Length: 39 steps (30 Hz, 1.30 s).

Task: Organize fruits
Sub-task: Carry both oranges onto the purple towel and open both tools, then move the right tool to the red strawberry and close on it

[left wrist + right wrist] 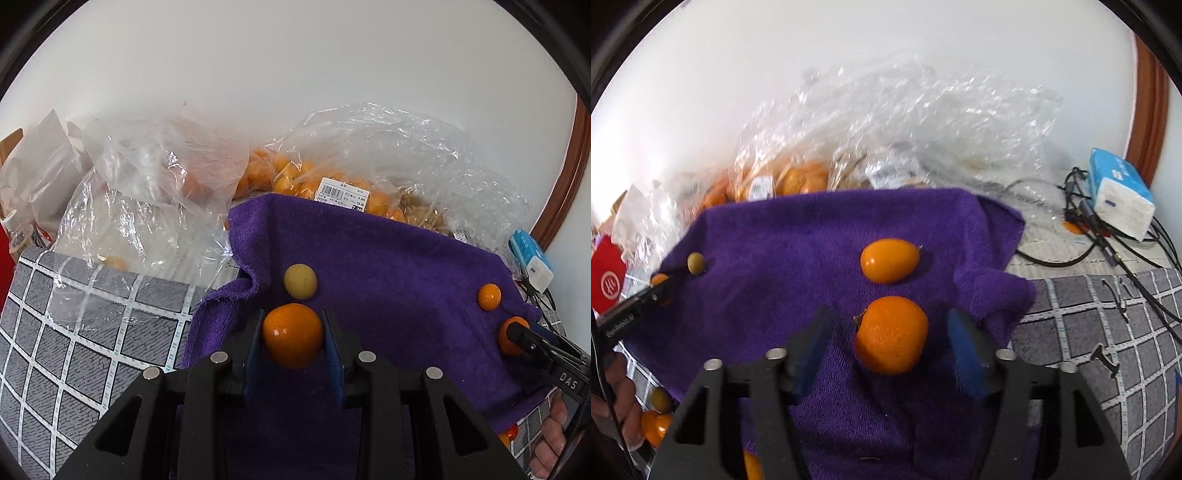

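- Left gripper (293,334) clamped on a round orange (293,335), blue pads pressed to both its sides, above the purple towel (388,258).
- Just beyond that orange, a yellow-green fruit (300,281) lying on the towel, near its bunched left edge.
- Right gripper (890,332) standing wide, jaws clear on both sides of a tangerine (891,334) resting on the towel; no pad touching it.
- Beyond the tangerine, apart from it, an oval kumquat (889,260) lying on the towel.
- Seen from the left wrist, towards the towel's right edge: the same kumquat, and the tangerine partly hidden behind the right gripper's tip.
- Seen from the right wrist, far left on the towel: the yellow-green fruit, small, with the left gripper's tip just below it.
- More small fruit (657,417) lying off the towel's near left corner, beside a hand (626,410) on the left gripper's handle.
- Behind the towel, against the white wall, clear plastic bags (369,155); one with a barcode label (341,194) full of orange fruit, another at left nearly empty.
- Grey checked cloth (92,325) under it all.
- At right, a blue-and-white box (1119,192) among black cables (1071,258).
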Tool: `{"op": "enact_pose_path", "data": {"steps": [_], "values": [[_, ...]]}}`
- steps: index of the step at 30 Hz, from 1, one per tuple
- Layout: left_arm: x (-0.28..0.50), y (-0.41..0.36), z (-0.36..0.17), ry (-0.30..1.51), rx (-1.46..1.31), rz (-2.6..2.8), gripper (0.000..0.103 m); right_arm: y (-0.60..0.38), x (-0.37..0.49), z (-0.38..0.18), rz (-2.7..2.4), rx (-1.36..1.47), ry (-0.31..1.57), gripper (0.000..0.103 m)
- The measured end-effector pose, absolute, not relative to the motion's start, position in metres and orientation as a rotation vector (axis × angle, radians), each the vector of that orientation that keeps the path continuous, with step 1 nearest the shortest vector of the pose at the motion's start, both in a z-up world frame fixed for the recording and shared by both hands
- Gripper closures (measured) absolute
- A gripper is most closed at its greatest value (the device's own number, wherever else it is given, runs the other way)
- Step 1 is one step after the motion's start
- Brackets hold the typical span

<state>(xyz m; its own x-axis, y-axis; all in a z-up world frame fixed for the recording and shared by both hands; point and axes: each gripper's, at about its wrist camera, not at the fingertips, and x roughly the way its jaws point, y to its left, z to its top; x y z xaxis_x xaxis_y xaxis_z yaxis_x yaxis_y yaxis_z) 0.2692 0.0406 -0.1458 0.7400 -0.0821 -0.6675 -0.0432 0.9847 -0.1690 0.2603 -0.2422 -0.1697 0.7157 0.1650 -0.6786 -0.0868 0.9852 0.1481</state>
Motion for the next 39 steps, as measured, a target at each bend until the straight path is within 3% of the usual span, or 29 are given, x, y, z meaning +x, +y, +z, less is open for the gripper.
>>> {"op": "enact_pose_path", "data": {"steps": [5,6,8,16,22,30,39], "values": [[0.265,0.041,-0.141,0.729,-0.187,-0.019,0.073,-0.245,0.251,-0.162,0.117,0.115,0.730,0.035],[0.263,0.041,-0.139,0.721,-0.183,-0.014,0.072,-0.244,0.250,-0.161,0.109,0.112,0.719,0.035],[0.260,0.041,-0.135,0.702,-0.182,-0.006,0.060,-0.242,0.244,-0.156,0.097,0.091,0.696,0.035],[0.246,0.043,-0.116,0.622,-0.210,-0.016,0.056,-0.236,0.224,-0.128,0.055,0.061,0.639,0.035],[0.233,0.048,-0.097,0.544,-0.246,0.017,0.056,-0.245,0.193,-0.124,0.062,0.103,0.681,0.053],[0.205,0.044,-0.067,0.536,-0.241,-0.004,0.056,-0.241,0.158,-0.139,0.088,0.050,0.720,0.062],[0.138,0.073,-0.104,0.565,-0.167,0.034,0.056,-0.224,0.150,-0.161,0.141,0.040,0.754,0.064]]}}
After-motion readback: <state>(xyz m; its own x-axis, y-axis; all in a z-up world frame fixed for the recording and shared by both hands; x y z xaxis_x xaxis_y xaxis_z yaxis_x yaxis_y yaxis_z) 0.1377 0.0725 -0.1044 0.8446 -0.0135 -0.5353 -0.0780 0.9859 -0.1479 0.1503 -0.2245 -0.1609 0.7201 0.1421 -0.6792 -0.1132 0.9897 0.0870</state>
